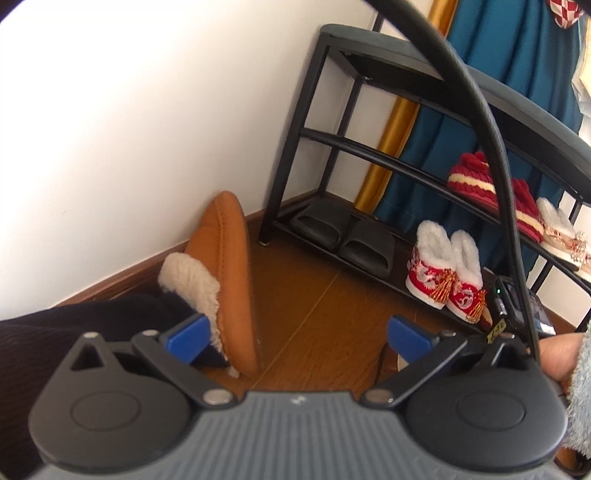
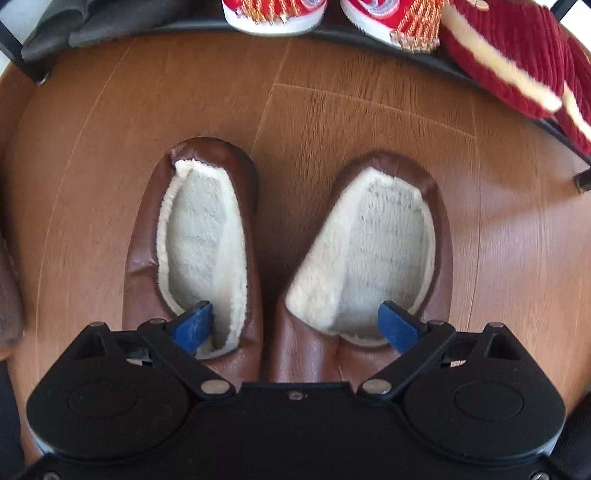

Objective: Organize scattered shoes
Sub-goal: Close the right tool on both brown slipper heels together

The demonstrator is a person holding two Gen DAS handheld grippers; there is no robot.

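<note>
Through the left wrist camera, I saw my left gripper (image 1: 295,338) with its blue pads spread wide and nothing pressed between them. Just beyond the left pad (image 1: 188,334), a tan suede slipper with cream fleece lining (image 1: 221,273) stood tilted on its edge against the white wall (image 1: 129,129), a dark sleeve (image 1: 74,325) lying beside it. Farther off on the right stood a black metal shoe rack (image 1: 317,136). Its lowest tier held a pair of black rubber slides (image 1: 343,236) at the left and a pair of red embroidered booties with white fur cuffs (image 1: 443,273) to their right. The tier above carried dark red knitted slippers with a cream stripe (image 1: 472,181). A hand (image 1: 554,354) showed at the right edge.

Through the right wrist camera, I looked almost straight down on my right gripper (image 2: 295,325), jaws apart and gripping nothing. Under it a pair of brown leather slippers with cream fleece lining (image 2: 288,350) sat side by side on the wooden floor (image 2: 369,110), one blue pad over each slipper's opening; I could not tell whether the pads touched the lining. At the far edge were the red booties (image 2: 273,14) and the dark red knitted slippers (image 2: 517,62).
</note>
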